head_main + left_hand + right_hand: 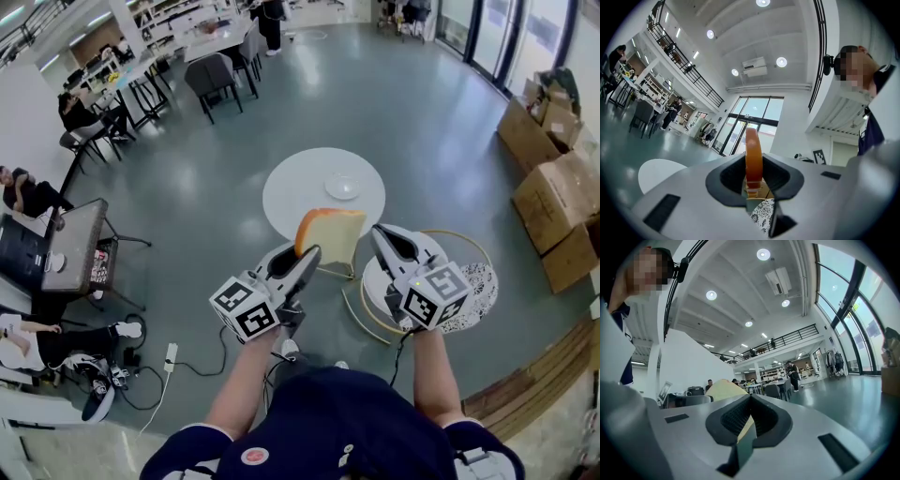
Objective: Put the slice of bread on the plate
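Well, the round white surface (286,197) stood ahead of me, with the small plate (342,187) on it. The slice of bread (333,234) was up in the air by the surface's near edge, not yet over the plate. My left tongs (309,253) were clenched on its crust. My right tongs (382,234) were pressed together, with nothing in them. I think I was carrying it. Next I had to reach forward over the plate, go down and let go.

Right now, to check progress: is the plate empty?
Empty: the plate sits bare on the white table; the bread is in the left gripper.
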`<control>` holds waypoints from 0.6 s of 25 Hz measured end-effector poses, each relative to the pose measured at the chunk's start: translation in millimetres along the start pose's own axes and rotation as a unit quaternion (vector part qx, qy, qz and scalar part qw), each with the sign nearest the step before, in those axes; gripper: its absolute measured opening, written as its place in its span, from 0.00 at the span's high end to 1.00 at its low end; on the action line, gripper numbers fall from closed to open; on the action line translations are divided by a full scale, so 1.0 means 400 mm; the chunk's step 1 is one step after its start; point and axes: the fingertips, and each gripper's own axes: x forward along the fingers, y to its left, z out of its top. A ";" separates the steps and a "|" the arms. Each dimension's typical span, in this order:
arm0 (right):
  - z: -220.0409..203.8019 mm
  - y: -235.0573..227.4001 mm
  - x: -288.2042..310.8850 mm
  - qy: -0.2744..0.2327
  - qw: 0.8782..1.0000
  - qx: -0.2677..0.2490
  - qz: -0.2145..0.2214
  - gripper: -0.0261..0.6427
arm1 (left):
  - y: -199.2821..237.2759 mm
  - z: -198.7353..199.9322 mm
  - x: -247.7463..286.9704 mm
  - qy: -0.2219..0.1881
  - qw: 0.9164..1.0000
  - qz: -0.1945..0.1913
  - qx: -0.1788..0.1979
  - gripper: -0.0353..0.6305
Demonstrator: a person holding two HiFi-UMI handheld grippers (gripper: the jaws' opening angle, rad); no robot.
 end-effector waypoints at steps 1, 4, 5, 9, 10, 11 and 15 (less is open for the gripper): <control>-0.002 -0.006 -0.001 0.000 1.000 0.000 0.001 0.95 | -0.001 -0.003 0.005 0.000 1.000 0.000 0.001 0.80; -0.006 -0.018 0.006 0.002 1.000 0.001 0.007 0.95 | 0.006 -0.008 0.016 -0.001 1.000 0.004 0.001 0.80; -0.008 -0.021 0.012 0.004 1.000 0.001 0.009 0.95 | 0.011 -0.009 0.019 -0.001 1.000 0.006 -0.001 0.80; -0.017 -0.030 0.033 0.008 1.000 0.002 0.012 0.95 | 0.035 -0.016 0.023 0.002 1.000 0.011 -0.006 0.80; -0.016 -0.037 0.037 0.008 1.000 0.002 0.011 0.95 | 0.043 -0.016 0.029 0.002 1.000 0.010 -0.005 0.80; -0.015 -0.047 0.043 0.008 1.000 0.002 0.010 0.95 | 0.051 -0.014 0.038 0.002 1.000 0.010 -0.004 0.80; -0.026 -0.083 0.084 0.011 1.000 0.006 0.003 0.95 | 0.103 -0.015 0.067 0.007 1.000 0.007 -0.013 0.80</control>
